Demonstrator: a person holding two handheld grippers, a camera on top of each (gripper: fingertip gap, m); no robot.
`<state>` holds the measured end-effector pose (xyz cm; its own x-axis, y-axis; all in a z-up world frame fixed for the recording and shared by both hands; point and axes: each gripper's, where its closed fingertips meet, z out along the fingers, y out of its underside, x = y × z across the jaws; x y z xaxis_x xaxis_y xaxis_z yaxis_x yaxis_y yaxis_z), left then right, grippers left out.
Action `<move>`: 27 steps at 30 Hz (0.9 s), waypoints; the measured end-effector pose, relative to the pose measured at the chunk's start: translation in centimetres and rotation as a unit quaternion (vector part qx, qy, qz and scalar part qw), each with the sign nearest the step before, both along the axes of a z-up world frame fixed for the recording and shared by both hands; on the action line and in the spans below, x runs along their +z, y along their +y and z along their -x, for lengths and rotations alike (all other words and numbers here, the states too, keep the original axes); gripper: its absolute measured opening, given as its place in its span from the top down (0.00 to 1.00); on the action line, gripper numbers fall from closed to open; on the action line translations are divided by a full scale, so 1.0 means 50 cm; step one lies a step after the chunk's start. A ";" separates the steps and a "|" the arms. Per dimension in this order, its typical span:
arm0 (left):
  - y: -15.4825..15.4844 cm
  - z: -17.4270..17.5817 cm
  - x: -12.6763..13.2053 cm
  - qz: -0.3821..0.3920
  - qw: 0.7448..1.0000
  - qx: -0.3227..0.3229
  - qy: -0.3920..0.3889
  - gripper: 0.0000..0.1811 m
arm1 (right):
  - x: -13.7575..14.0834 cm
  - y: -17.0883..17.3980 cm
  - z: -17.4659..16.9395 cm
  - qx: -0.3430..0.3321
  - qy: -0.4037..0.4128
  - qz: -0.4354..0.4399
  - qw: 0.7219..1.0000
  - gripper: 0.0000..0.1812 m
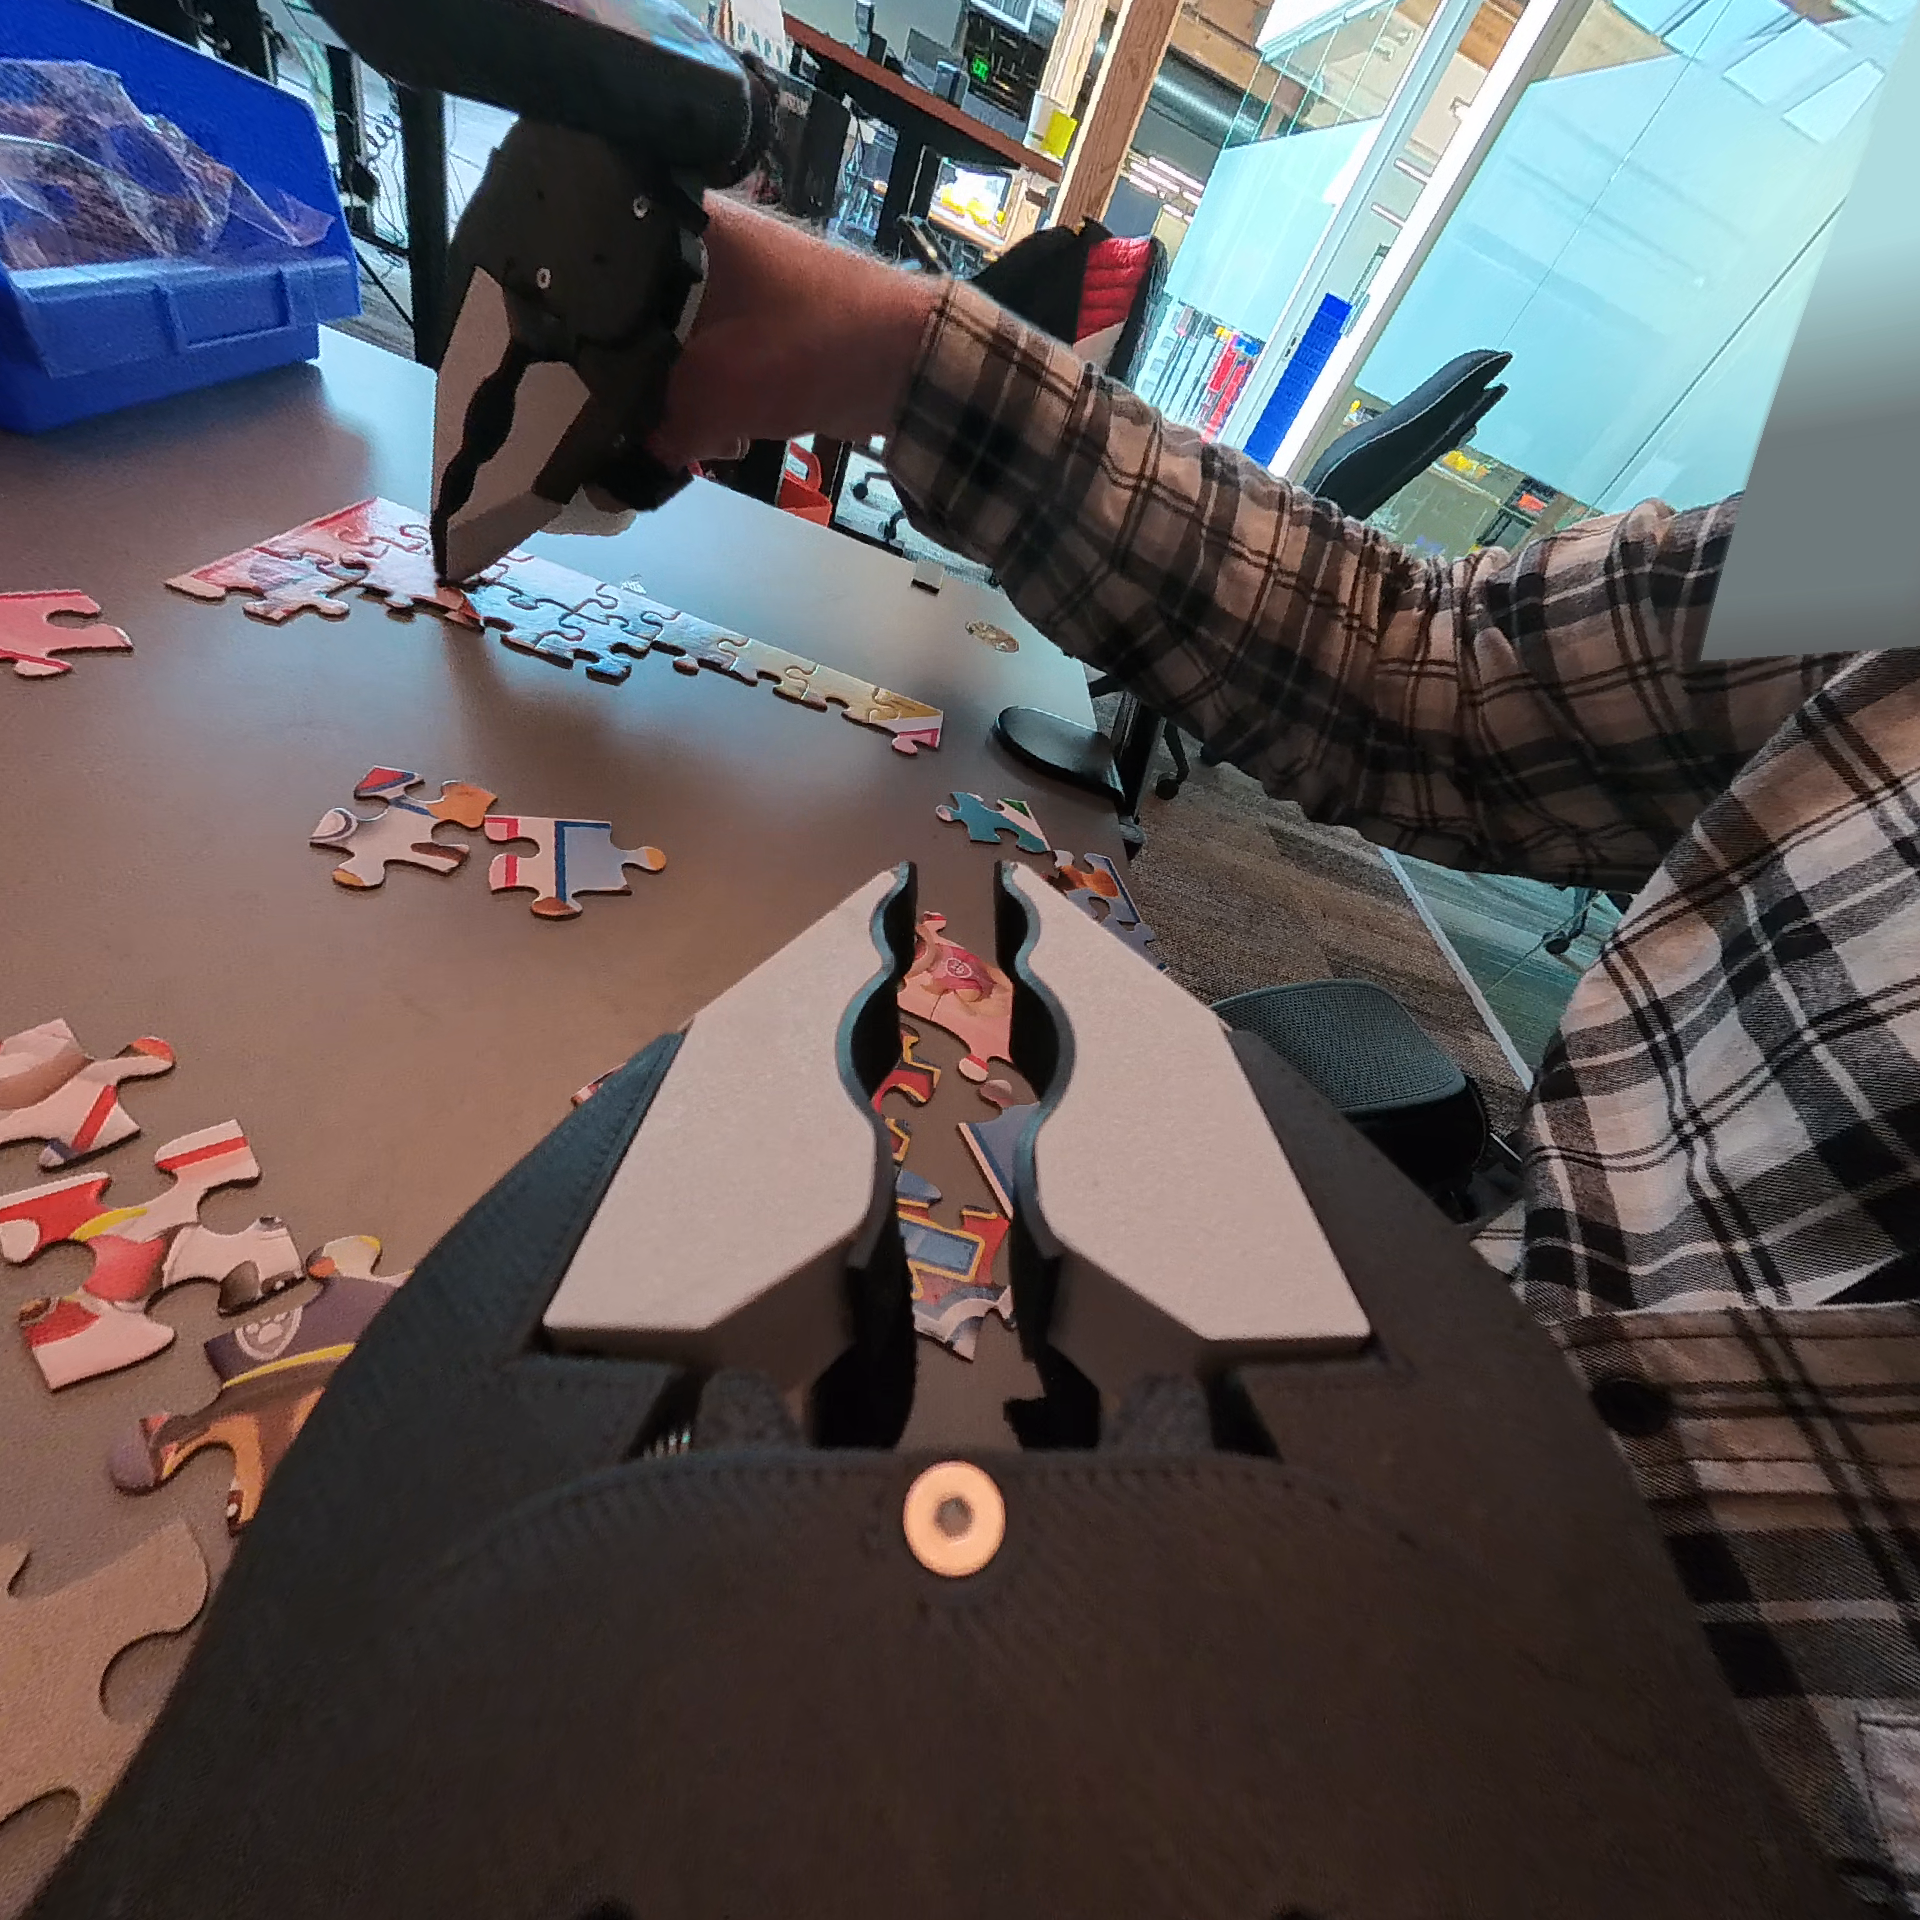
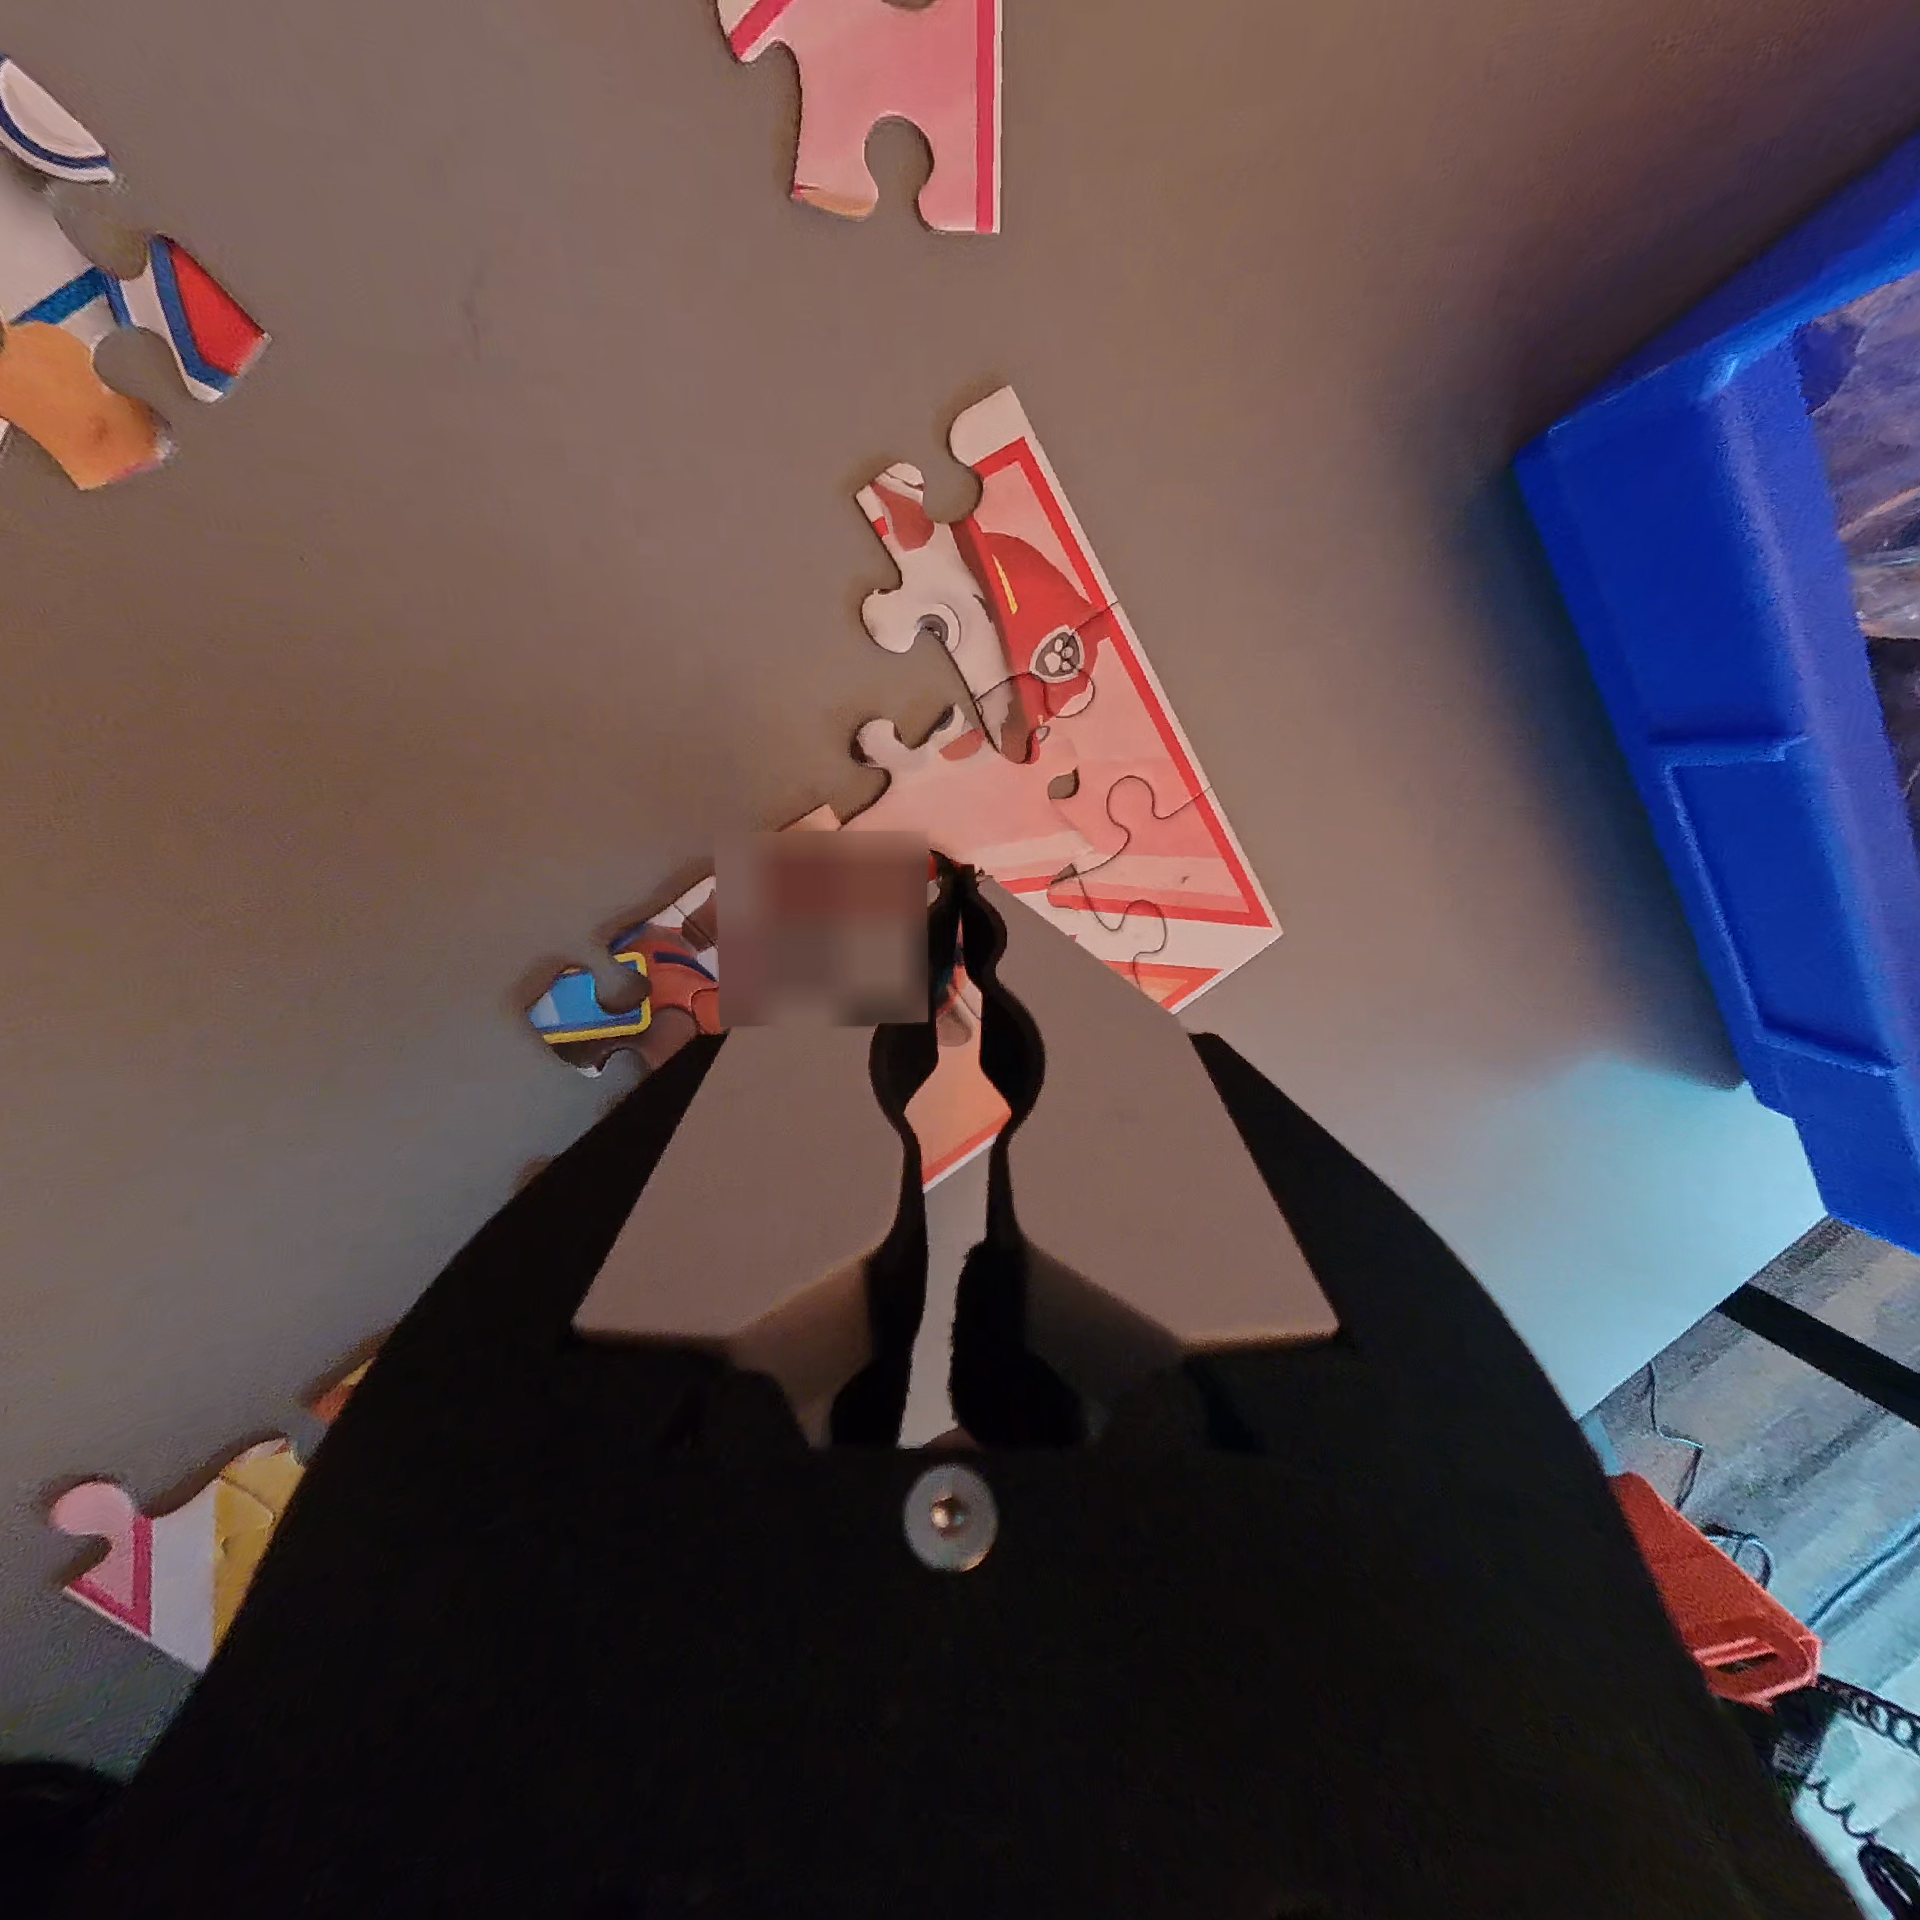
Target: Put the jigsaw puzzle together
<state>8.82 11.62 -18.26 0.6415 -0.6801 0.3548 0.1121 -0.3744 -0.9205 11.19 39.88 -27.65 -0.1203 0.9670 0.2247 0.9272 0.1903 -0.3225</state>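
Note:
A joined strip of puzzle pieces (image 1: pixel 582 623) lies across the far part of the brown table (image 1: pixel 312 987). Its red and pink corner end shows in the right wrist view (image 2: pixel 1122 727). My right gripper (image 2: pixel 954 878) is shut, and its tips touch the strip's inner edge from above; it also shows in the left wrist view (image 1: pixel 449 569). My left gripper (image 1: pixel 956 883) is slightly open and empty. It hovers over loose pieces (image 1: pixel 961 987) near the table's right edge. More loose pieces (image 1: pixel 488 842) lie in the middle and several at the left (image 1: pixel 135 1247).
A blue bin (image 1: pixel 156 312) stands at the far left corner, close to the strip's end (image 2: pixel 1745 727). A lone pink piece (image 2: pixel 904 114) lies apart from the strip. A plaid-sleeved arm (image 1: pixel 1195 540) crosses over the table's right edge. Office chairs stand beyond the edge. My hands' fingertips stand some 30 cm from each other.

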 end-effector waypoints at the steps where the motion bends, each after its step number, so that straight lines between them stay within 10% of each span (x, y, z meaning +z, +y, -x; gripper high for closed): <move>1: 0.000 0.000 0.000 0.000 1.000 0.000 0.000 0.93 | 0.001 0.002 -0.001 -0.002 -0.004 -0.002 1.000 1.00; 27: 0.001 0.000 -0.005 0.004 1.000 -0.001 0.006 0.93 | 0.001 0.013 0.001 -0.129 0.026 0.068 0.989 1.00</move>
